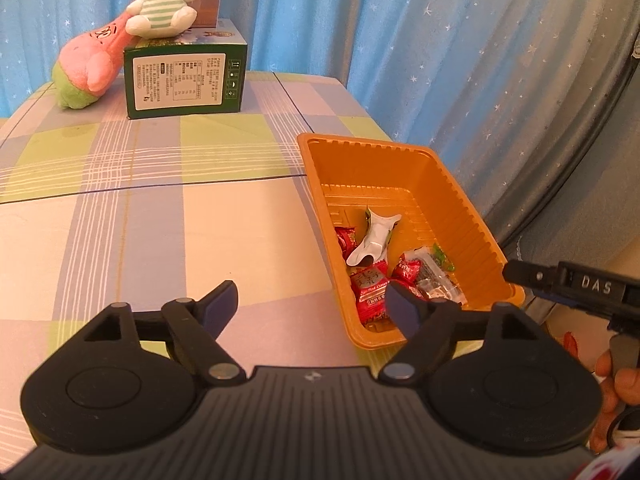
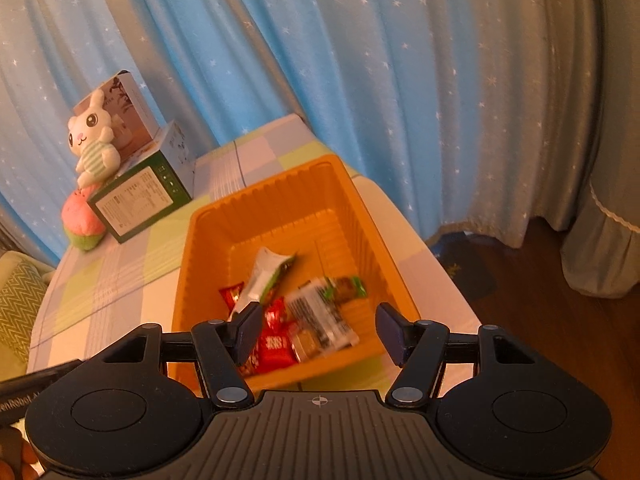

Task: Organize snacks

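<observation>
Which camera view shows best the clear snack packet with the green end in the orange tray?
The right wrist view: the clear packet lies unhidden in the orange tray, though slightly blurred. In the left wrist view, the left gripper's finger partly hides it.

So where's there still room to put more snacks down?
The orange tray's far half, toward the curtain, is bare. Its near end is crowded with red candy packets, a white wrapper and a clear packet. The checked tablecloth lies bare between tray and green box.
</observation>
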`<state>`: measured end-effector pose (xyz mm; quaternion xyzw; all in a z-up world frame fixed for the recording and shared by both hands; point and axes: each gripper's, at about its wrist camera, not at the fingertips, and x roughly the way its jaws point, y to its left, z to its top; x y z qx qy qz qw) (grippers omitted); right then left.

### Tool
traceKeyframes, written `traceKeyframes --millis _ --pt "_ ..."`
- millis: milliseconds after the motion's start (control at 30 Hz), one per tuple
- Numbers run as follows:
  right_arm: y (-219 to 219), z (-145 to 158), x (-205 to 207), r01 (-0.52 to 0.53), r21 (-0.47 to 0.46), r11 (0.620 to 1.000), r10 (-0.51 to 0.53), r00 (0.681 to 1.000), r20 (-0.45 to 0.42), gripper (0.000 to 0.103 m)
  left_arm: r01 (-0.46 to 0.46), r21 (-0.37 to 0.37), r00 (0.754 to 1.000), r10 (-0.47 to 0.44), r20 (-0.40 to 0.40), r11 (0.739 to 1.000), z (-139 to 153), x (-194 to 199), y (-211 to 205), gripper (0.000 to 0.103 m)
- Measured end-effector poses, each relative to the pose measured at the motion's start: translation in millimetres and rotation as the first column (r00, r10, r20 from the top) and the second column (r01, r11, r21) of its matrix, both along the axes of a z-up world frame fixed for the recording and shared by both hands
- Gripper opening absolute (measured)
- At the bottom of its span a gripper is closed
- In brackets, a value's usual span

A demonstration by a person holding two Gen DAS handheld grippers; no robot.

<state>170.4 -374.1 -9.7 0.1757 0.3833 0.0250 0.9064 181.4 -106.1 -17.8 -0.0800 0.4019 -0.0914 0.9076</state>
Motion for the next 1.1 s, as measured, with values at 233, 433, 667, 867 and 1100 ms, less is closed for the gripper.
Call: traceKeyframes --millis 233,433,667,867,1100 --pt "2 5 -22 -0.006 -0.011 1.000 0.006 1.000 -0.008 0.063 0.002 0.019 1.000 -0.003 0.018 1.000 11 -15 2 0.091" --pt "8 14 -36 -0.016 -0.023 1.000 0.016 1.000 -0.003 0.063 -0.001 0.021 0.999 0.000 0.034 1.000 20 -32 7 0.102" --pt "18 27 -53 -0.036 -0.056 0.998 0.037 0.999 0.015 0.074 -0.005 0.019 0.999 0.005 0.039 1.000 28 -53 12 0.102" --pt "23 35 -66 -0.038 -0.083 0.996 0.039 0.999 0.013 0.079 -0.008 0.024 0.999 0.007 0.041 1.000 34 -70 18 0.102" --pt "32 44 -83 -0.060 -0.139 0.988 0.061 0.998 0.003 0.090 -0.028 0.046 0.999 0.026 0.027 0.999 40 -88 22 0.102"
